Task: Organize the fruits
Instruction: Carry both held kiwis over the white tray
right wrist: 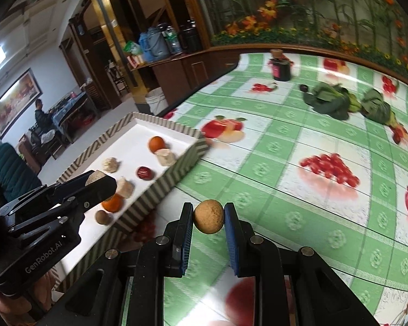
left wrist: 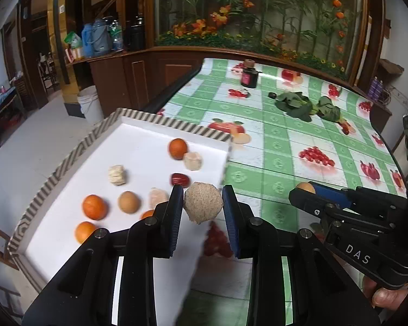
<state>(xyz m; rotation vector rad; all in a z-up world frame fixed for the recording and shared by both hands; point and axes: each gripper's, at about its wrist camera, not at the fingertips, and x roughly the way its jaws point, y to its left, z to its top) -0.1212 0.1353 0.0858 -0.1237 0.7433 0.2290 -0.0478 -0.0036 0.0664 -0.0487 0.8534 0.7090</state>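
Note:
My left gripper (left wrist: 203, 203) is shut on a rough beige ball (left wrist: 203, 206) and holds it above the right edge of a white tray with a striped rim (left wrist: 68, 157). The tray holds several oranges (left wrist: 94, 207), a red date (left wrist: 180, 179), a tan fruit (left wrist: 129, 201) and pale chunks (left wrist: 117, 174). My right gripper (right wrist: 208, 217) is shut on a small round brown fruit (right wrist: 208, 216) above the tablecloth, right of the tray (right wrist: 160, 195). The left gripper (right wrist: 95, 182) also shows in the right wrist view, over the tray.
The table carries a green checked cloth with fruit prints (left wrist: 285, 146). Leafy greens (left wrist: 304, 106) and a dark jar with a cork lid (left wrist: 249, 74) lie at the far side. A white bucket (left wrist: 89, 103) stands on the floor to the left.

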